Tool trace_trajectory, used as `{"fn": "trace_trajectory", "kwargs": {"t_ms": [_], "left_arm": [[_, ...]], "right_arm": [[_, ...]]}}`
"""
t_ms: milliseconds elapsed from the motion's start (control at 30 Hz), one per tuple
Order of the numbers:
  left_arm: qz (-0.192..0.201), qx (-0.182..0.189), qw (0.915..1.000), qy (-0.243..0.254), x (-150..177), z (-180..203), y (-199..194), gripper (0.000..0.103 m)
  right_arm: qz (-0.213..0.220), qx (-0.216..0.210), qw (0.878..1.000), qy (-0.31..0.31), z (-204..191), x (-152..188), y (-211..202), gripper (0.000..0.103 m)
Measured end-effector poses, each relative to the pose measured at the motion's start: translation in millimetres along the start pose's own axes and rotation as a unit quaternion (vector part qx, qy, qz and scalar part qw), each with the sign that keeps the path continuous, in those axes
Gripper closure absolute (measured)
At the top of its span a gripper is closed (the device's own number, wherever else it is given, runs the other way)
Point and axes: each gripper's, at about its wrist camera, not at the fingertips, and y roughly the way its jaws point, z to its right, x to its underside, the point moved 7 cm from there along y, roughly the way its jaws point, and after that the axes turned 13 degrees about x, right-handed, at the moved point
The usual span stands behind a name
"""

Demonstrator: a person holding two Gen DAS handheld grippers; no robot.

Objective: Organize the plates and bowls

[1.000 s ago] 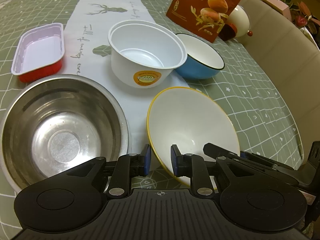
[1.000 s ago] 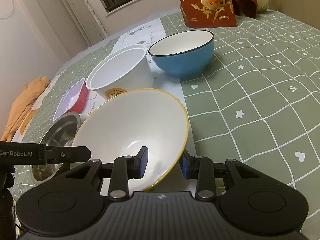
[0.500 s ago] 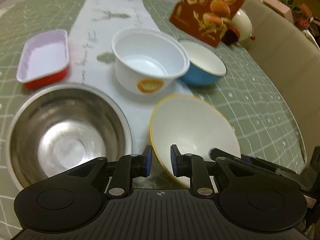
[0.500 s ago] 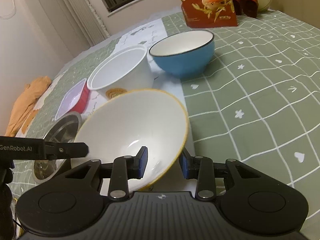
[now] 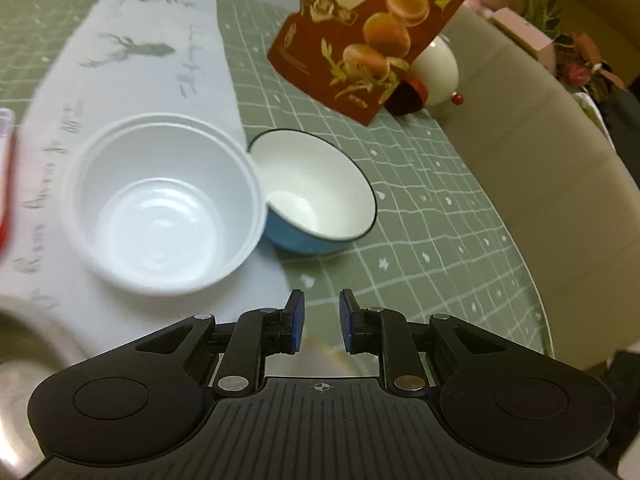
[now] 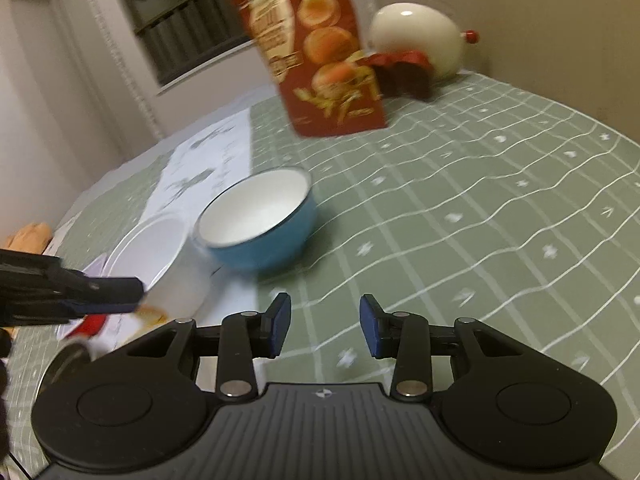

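Observation:
A blue bowl (image 5: 316, 196) with a white inside stands on the green checked cloth, touching a white plastic tub (image 5: 160, 208) on its left. My left gripper (image 5: 320, 324) hovers just short of the two. Its jaws are closing on a narrow gap with nothing between them. In the right wrist view the blue bowl (image 6: 260, 232) lies ahead and left of my right gripper (image 6: 325, 326). That gripper's jaws are opening, with only cloth behind the gap. The white tub (image 6: 156, 248) is partly hidden behind a finger (image 6: 120, 290) of the left gripper.
A steel bowl's rim (image 5: 16, 344) shows at the lower left, a red tray's edge (image 5: 5, 184) at the far left. A brown snack bag (image 5: 372, 36) and a cream egg-shaped ornament (image 5: 436, 68) stand at the back. The round table's edge (image 5: 560, 280) curves along the right.
Both grippers moved forward toward the blue bowl and white tub. The yellow-rimmed bowl between the right jaws has dropped out of both views, and the right jaws have widened. The steel bowl slid to the frame's edge.

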Motion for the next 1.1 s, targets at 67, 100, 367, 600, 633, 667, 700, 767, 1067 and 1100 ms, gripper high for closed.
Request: {"fn": "trace_trajectory", "kwargs": {"t_ms": [67, 100, 367, 600, 633, 667, 700, 767, 1067, 1100], "left_arm": [[-0.005, 0.005, 0.9998, -0.021, -11, -7, 23, 0.082], [-0.007, 0.005, 0.9996, -0.028, -16, -10, 33, 0.082], [0.026, -0.054, 0.9981, -0.018, -50, -42, 42, 0.084], [0.062, -0.075, 0.9949, -0.027, -87, -65, 45, 0.084], [0.061, -0.078, 0.9948, -0.022, -92, -66, 48, 0.084], [0.056, -0.081, 0.995, -0.017, -97, -66, 53, 0.084], [0.048, -0.085, 0.9952, -0.012, -100, -67, 59, 0.084], [0.029, -0.093, 0.9953, -0.003, -102, -70, 71, 0.084], [-0.009, -0.103, 0.9938, 0.04, -90, -61, 102, 0.073], [-0.011, -0.106, 0.9933, 0.044, -89, -58, 101, 0.073]], "right_arm": [[-0.007, 0.0, 1.0, 0.015, 8, -10, 8, 0.062], [-0.013, -0.002, 1.0, 0.023, 12, -16, 13, 0.062], [-0.039, -0.017, 0.998, 0.039, 15, -42, 53, 0.062], [-0.053, -0.049, 0.996, 0.045, -9, -56, 89, 0.062], [-0.056, -0.053, 0.996, 0.047, -14, -57, 94, 0.062], [-0.059, -0.058, 0.995, 0.05, -18, -59, 101, 0.062], [-0.065, -0.063, 0.994, 0.054, -21, -61, 109, 0.061], [-0.08, -0.071, 0.992, 0.07, -26, -65, 124, 0.061], [-0.165, -0.101, 0.979, 0.067, -56, -45, 175, 0.068], [-0.167, -0.098, 0.979, 0.064, -58, -42, 175, 0.07]]}}
